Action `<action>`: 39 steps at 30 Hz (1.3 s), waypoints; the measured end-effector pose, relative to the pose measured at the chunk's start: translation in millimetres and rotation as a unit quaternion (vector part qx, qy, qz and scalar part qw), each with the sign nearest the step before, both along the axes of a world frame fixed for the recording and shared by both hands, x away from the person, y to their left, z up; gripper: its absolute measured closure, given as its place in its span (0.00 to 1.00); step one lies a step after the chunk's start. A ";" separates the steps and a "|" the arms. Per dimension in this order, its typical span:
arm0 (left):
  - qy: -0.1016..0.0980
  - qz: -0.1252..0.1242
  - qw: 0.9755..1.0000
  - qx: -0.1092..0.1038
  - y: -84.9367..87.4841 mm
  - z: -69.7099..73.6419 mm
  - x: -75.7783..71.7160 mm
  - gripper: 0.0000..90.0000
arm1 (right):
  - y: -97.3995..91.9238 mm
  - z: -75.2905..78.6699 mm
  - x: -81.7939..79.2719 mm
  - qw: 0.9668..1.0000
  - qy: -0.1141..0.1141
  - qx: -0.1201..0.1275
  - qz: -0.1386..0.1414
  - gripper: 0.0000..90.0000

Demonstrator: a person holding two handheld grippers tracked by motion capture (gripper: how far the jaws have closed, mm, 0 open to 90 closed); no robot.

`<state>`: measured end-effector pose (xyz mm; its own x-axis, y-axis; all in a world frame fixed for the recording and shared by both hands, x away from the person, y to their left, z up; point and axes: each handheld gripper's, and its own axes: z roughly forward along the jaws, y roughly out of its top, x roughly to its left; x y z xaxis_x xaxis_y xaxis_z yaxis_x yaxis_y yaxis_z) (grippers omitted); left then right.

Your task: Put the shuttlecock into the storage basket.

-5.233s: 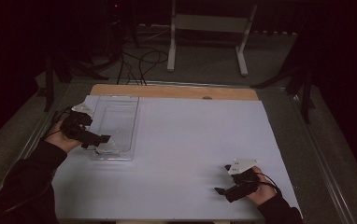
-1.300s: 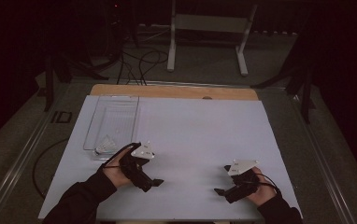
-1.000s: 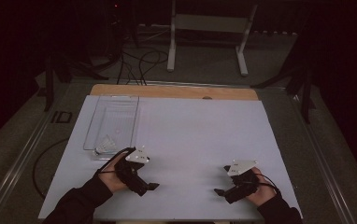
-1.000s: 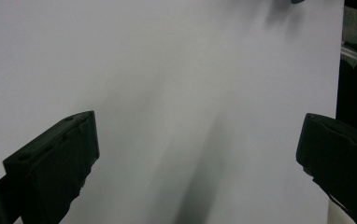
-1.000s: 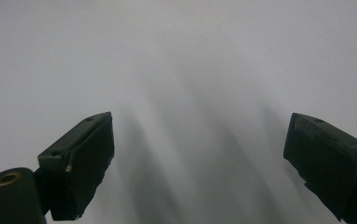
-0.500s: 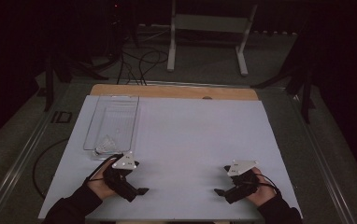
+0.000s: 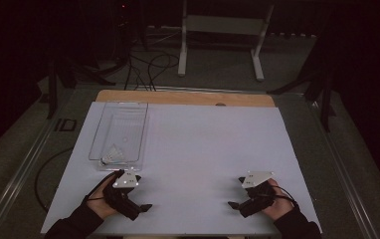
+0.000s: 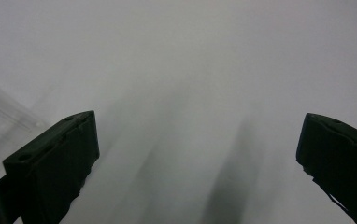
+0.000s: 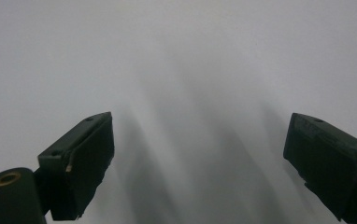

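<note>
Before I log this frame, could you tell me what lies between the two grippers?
Only bare white table lies between the left gripper and right gripper, seen from the high view.

I see a clear plastic tray [image 7: 121, 132], long and rectangular, lying flat on the white sheet with its open side up. It sits just ahead of the fingers of my left gripper [image 7: 145, 207] and well apart from those of my right gripper [image 7: 232, 204]. A small white crumpled thing [image 7: 111, 157] lies inside the tray, at the end nearest to my left fingers.
</note>
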<state>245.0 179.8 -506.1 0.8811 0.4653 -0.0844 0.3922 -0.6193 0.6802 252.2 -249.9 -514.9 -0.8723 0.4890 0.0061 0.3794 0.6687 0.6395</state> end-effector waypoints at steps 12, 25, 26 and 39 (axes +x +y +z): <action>0.000 0.031 0.999 -0.009 18.2 -8.9 -5.0 0.00 | -0.5 -1.0 -0.5 1.000 -0.002 0.000 0.002 0.10; -0.018 0.093 0.995 -0.036 28.7 -13.4 -6.6 0.00 | -0.3 -2.4 0.2 1.000 0.000 -0.001 0.000 0.10; -0.018 0.094 0.995 -0.035 29.0 -14.2 -6.7 0.00 | -0.5 -2.2 0.3 1.000 0.000 0.000 0.000 0.10; -0.024 0.107 0.993 -0.045 31.7 -13.4 -8.7 0.00 | 0.8 -3.8 1.1 1.000 -0.003 -0.001 0.000 0.10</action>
